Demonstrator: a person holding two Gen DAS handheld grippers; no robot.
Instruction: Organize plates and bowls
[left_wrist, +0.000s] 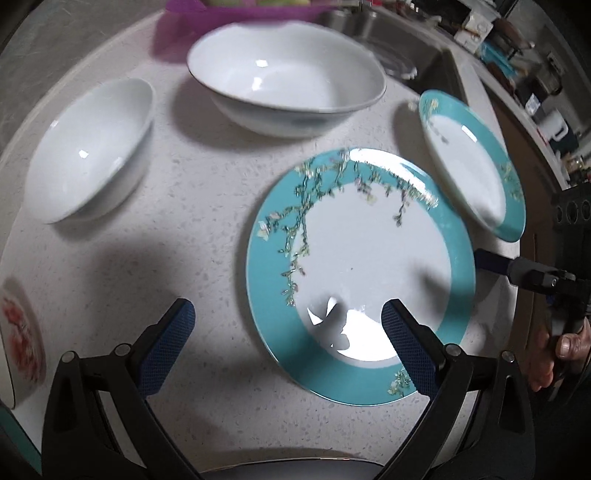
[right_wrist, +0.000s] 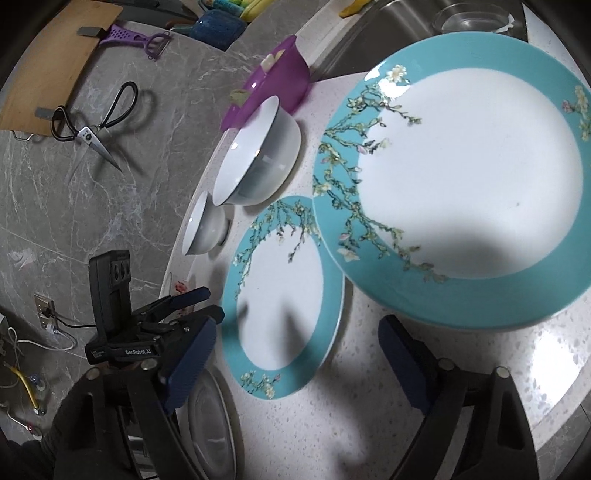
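- Speckled white countertop (left_wrist: 155, 236) fills both wrist views, with a steel sink (right_wrist: 373, 26) at its far edge and grey marbled floor below.
- As landmark, take the smaller teal-rimmed plate (left_wrist: 354, 273): it lies flat on the counter, and the larger teal-rimmed plate (right_wrist: 461, 192) sits just beside it toward the sink, its rim seeming to overlap the smaller one's.
- Across from the landmark stand two white bowls, the big bowl (left_wrist: 288, 85) and the small bowl (left_wrist: 92, 147), apart from each other and not nested; sorting looks barely begun.
- Left gripper (left_wrist: 288, 328) hangs over the landmark's near rim, jaws spread and empty, likely lining up to take that rim.
- Right gripper (right_wrist: 299, 354) is also unclenched, nothing between its pads, low beside the landmark's other edge.
- Both tools crowd one plate, so they could collide.
- Behind the big bowl a purple container (right_wrist: 273, 81) narrows the room; a floral dish (left_wrist: 22, 332) lies at the counter's edge.
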